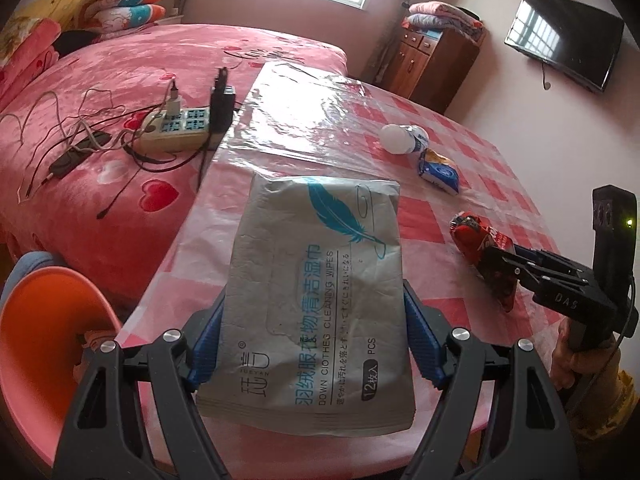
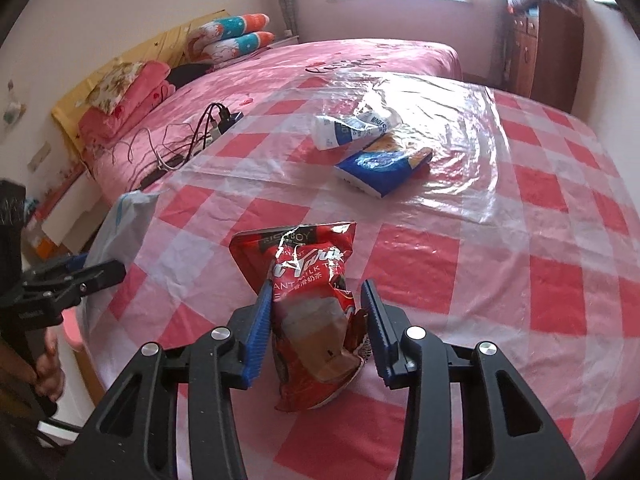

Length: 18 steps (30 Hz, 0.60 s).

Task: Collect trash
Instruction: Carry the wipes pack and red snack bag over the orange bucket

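My left gripper point(image 1: 312, 332) is shut on a grey wet-wipes packet point(image 1: 320, 280) with a blue feather print, held above the table's near left edge; the packet also shows in the right wrist view point(image 2: 120, 232). My right gripper point(image 2: 316, 328) is closed around a red milk-tea wrapper point(image 2: 308, 308) resting on the table; its left pad touches the wrapper, the right pad stands slightly off. The wrapper shows in the left wrist view point(image 1: 484, 256) too. A blue snack packet point(image 2: 380, 168) and a crumpled white wrapper point(image 2: 352, 126) lie farther back on the table.
The round table point(image 2: 560, 280) has a red-and-white checked plastic cover. An orange bin point(image 1: 52, 320) stands at the table's left. A pink bed point(image 1: 120, 80) behind holds a power strip point(image 1: 176, 132) and cables. A wooden cabinet point(image 1: 436, 64) and a wall TV point(image 1: 564, 40) stand beyond.
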Each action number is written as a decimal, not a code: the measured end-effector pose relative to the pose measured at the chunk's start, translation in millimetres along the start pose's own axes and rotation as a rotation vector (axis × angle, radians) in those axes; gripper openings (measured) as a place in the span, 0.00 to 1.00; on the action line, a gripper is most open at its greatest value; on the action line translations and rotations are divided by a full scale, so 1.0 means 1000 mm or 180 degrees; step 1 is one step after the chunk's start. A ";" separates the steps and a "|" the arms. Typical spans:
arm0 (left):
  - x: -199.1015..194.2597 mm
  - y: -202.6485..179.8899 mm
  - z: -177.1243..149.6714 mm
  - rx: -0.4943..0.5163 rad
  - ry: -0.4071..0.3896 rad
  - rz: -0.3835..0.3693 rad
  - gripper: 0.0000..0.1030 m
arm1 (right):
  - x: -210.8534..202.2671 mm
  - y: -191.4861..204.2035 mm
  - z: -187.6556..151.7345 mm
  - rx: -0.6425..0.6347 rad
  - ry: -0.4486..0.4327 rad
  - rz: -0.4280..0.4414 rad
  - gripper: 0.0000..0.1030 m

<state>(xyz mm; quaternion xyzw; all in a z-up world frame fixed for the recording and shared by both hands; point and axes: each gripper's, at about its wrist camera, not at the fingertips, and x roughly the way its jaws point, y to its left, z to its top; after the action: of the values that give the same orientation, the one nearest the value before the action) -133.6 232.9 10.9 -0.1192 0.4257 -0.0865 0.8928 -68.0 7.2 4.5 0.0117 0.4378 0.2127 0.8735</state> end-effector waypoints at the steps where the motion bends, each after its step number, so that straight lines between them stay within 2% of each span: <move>1: -0.003 0.004 -0.001 -0.0030 -0.0018 0.0003 0.76 | 0.000 0.000 0.001 0.0029 0.0003 0.0029 0.43; 9: -0.029 0.034 -0.008 -0.0200 -0.0154 0.0094 0.76 | -0.009 0.031 0.016 0.0115 -0.0020 0.0430 0.43; 18: -0.062 0.092 -0.026 -0.0586 -0.0291 0.0403 0.76 | 0.000 0.108 0.040 -0.0122 0.0082 0.1073 0.43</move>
<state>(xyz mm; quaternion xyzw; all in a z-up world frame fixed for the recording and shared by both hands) -187.2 333.5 14.5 -0.1775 0.3973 0.0150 0.9003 -76.2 112.1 51.0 0.0656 0.4366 0.3646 0.8198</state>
